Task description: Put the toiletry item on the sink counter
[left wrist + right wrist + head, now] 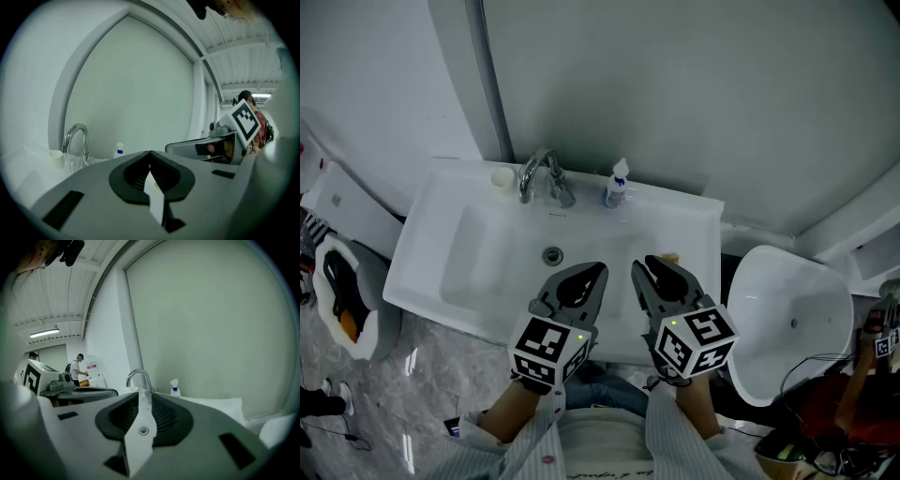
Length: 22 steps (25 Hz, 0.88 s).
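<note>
At the bottom of the head view, striped sleeves [675, 439] lead up to the two grippers, which sit side by side at lower centre, each with its marker cube [547, 349] nearest the camera. The left gripper [598, 272] is clenched and empty: its own view shows the left gripper [150, 153] tips meeting with nothing between them. The right gripper [643, 266] is released; in its own view the right gripper [144, 397] jaws stand a narrow gap apart, again with nothing between them. Both hang over the front part of the white sink counter [684, 223], apart from its surface. Just beyond the right gripper's tips, on the flat right part of the counter, lies the small yellowish toiletry item [669, 258], clear of both grippers. Left of it is the basin with its drain [552, 254]. Along the back edge of the counter, from left to right across the frame, stand a small white cup [502, 176], the chrome faucet [542, 174] and a white bottle [618, 184] with a blue collar. A rounded white bowl [787, 314] fills the lower right of the frame, beside the counter. A plain pale wall panel rises behind the sink.
</note>
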Tool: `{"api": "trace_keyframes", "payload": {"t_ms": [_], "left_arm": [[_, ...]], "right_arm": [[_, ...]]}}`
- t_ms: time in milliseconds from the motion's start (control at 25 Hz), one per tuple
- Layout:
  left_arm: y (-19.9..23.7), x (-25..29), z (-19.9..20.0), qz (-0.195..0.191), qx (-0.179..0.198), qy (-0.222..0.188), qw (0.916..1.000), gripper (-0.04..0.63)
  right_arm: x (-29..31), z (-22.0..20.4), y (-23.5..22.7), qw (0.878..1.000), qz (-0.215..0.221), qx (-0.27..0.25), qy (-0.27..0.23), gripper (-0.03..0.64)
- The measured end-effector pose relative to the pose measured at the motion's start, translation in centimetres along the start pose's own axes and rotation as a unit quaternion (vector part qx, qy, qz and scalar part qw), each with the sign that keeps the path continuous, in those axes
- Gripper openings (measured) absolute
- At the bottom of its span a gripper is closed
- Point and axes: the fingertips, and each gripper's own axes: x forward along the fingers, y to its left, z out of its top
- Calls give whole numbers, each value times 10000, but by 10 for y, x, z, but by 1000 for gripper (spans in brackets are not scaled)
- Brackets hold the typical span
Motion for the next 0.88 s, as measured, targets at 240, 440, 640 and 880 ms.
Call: {"api": "trace_keyframes", "payload": {"t_ms": [240, 440, 640, 880], "left_arm": [[-8, 3, 26, -190, 120, -231, 9995, 17], [-15, 4, 42, -322, 196, -352, 9987, 15], [-24, -5, 51, -411, 290, -486, 9975, 15], [-28, -9, 55, -465, 337, -545, 9969, 15]], "right_arm": [[-8, 27, 13, 9992, 95, -128, -379, 51], [-14, 44, 19, 9981, 160, -202, -567, 37], [-25, 50, 29, 9969, 191, -310, -691, 22], [-32, 53, 29, 9962, 176, -359, -768, 11]]}}
